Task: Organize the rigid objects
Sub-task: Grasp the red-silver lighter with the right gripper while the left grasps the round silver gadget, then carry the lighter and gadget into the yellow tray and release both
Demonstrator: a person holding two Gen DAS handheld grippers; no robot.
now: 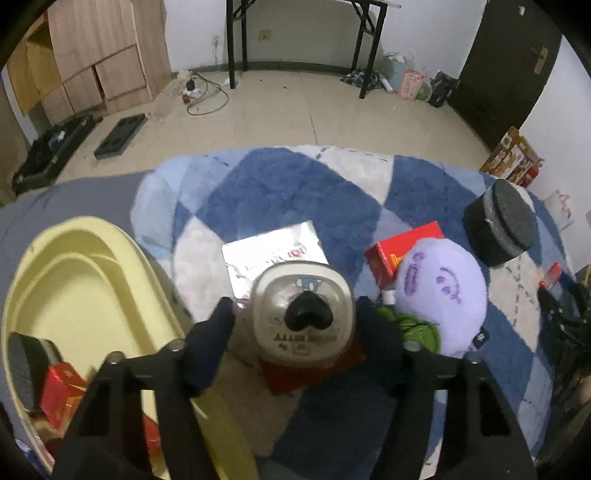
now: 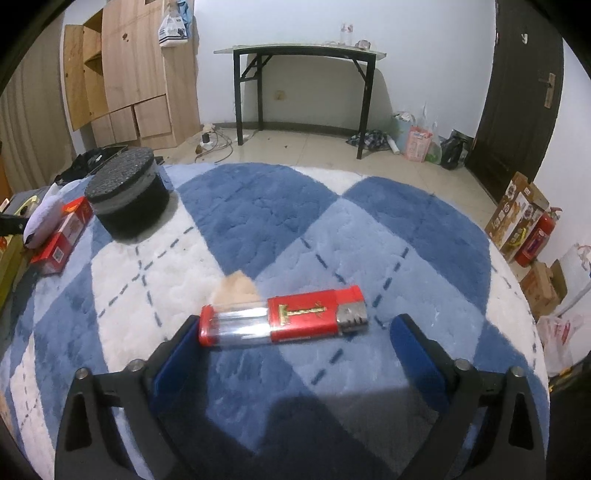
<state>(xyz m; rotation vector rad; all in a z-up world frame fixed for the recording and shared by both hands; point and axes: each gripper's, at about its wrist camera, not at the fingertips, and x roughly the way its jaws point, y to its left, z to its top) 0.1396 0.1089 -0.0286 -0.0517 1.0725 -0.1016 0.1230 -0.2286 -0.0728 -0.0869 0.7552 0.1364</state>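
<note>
Lighter (image 2: 283, 316) lies flat on blue-white rug (image 2: 258, 206), between wide-open right tongs (image 2: 295, 332), untouched. Left tongs (image 1: 295, 317) clamp beige jar (image 1: 303, 314) beside yellow basin (image 1: 74, 266).

- Blue-and-white plush rug (image 2: 258, 221) covers the work surface, with a diamond pattern and dashed stitch lines.
- Black folding table (image 2: 301, 55) stands against the far white wall; a clear bottle (image 2: 346, 31) is on top.
- Wooden cabinet (image 2: 140, 70) stands at the left wall, one door open.
- Dark door (image 2: 517, 96) at right.
- Loose cables (image 2: 216, 142) lie on the tiled floor.
- Red fire extinguisher (image 2: 537, 236) stands beside printed cardboard boxes (image 2: 515, 214).
</note>
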